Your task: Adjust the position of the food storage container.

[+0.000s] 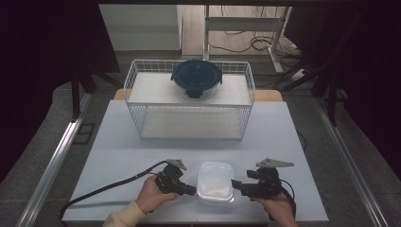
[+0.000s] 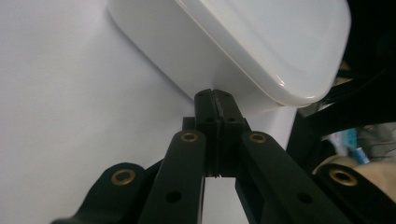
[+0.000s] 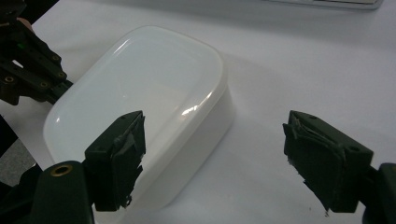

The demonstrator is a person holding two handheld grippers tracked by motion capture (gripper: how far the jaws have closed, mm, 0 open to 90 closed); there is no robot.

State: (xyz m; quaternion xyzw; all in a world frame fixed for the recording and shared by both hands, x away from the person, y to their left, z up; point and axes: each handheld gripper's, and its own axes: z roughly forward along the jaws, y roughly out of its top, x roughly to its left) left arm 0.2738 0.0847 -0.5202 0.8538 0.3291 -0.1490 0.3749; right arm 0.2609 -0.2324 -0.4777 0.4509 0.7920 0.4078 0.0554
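Left gripper [image 1: 188, 190] and right gripper [image 1: 235, 183] flank the white container [image 1: 215, 181].

No legible txt anywhere.

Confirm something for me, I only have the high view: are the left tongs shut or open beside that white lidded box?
Observer: Shut. In the left gripper view the left tongs have both jaws pressed together, tips right against the side wall of the white box, below the lid's rim.
Operator: Right tongs?
Observer: Open. In the right gripper view the right tongs stand wide apart, one jaw in front of the box's near corner, the other over bare table.
Operator: Holding the box yet?
Observer: No. Nothing sits between the pads; the box's near wall is clear of them.
Operator: Lid seated?
Observer: It looks flush all round in the right gripper view.
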